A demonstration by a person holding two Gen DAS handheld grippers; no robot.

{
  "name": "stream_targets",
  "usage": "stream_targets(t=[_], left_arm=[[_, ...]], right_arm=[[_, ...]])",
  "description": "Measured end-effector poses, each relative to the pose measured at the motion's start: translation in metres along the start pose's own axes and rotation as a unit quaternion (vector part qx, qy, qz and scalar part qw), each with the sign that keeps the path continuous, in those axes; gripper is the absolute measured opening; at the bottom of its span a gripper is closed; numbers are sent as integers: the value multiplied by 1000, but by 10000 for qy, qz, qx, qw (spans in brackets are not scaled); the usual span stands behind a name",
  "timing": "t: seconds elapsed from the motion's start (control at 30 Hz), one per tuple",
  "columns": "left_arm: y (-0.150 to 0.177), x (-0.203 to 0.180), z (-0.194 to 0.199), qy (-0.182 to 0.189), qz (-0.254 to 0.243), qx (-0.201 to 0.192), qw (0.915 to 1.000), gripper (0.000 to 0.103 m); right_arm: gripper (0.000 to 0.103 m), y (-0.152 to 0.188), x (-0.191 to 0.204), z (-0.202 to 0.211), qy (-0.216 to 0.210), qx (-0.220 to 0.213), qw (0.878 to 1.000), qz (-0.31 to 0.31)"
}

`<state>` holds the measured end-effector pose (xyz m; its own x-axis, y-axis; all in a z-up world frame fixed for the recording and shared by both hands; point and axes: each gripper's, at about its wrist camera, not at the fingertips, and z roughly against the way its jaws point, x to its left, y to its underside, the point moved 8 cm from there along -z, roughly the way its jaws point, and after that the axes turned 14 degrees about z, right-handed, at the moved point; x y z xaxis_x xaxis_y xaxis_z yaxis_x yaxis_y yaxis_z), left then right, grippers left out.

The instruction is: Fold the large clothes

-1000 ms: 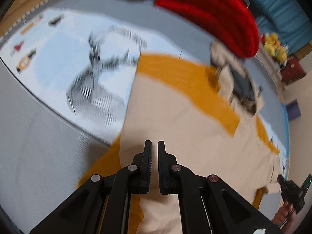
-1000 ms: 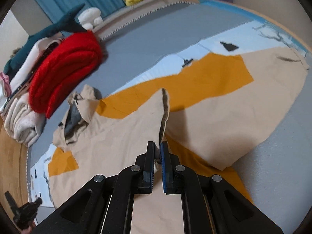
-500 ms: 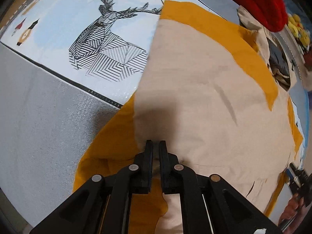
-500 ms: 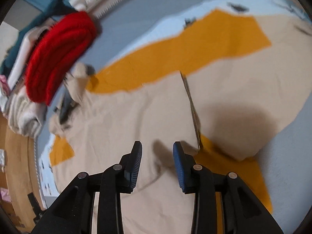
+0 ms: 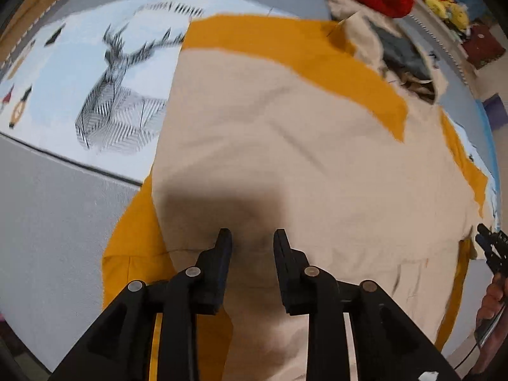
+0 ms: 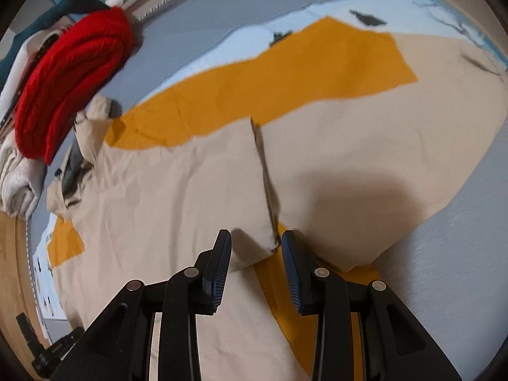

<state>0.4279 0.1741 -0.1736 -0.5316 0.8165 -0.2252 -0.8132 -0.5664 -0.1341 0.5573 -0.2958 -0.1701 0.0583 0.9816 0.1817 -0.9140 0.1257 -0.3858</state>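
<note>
- A large beige-and-mustard garment (image 5: 285,146) lies spread flat on a grey mat (image 5: 54,228) (one beige flap folded over).
- The left gripper (image 5: 249,241) hovers above the beige cloth, jaws opening, gripping nothing.
- The right gripper (image 6: 256,241) stands apart over the flap's corner, not pinching it.
- A red knit bundle (image 6: 73,85) sits beyond.

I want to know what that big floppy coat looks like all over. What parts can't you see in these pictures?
- Beige and orange garment: its near end is cut off by the bottom edge and hidden behind the left gripper, whose jaws are opening, in the left wrist view.
- Deer print on the mat: blurred, lettering above unreadable.
- Grey lining by the collar: bunched folds hide it, right wrist view.
- Cloth under the right gripper: shadowed.
</note>
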Motion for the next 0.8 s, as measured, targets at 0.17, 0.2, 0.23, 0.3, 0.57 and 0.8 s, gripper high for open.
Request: stream_targets(t=[0.17, 0.2, 0.23, 0.3, 0.57, 0.8], left_arm=[[9, -14, 17, 311, -133, -123, 9994, 25], [10, -16, 18, 331, -159, -121, 9993, 25], [10, -18, 17, 337, -180, -131, 9992, 25], [4, -26, 18, 363, -162, -166, 9991, 25], [8, -38, 25, 573, -205, -245, 9978, 24], [8, -42, 23, 623, -212, -256, 9975, 25]], right_arm=[[35, -15, -8, 26, 375, -416, 9976, 404], [35, -17, -12, 30, 408, -460, 9972, 431], [35, -18, -16, 33, 418, -482, 9970, 427], [35, -20, -30, 40, 424, -572, 9968, 365], [35, -33, -117, 77, 627, -1137, 9915, 47], [34, -29, -243, 103, 979, -1514, 9799, -856]])
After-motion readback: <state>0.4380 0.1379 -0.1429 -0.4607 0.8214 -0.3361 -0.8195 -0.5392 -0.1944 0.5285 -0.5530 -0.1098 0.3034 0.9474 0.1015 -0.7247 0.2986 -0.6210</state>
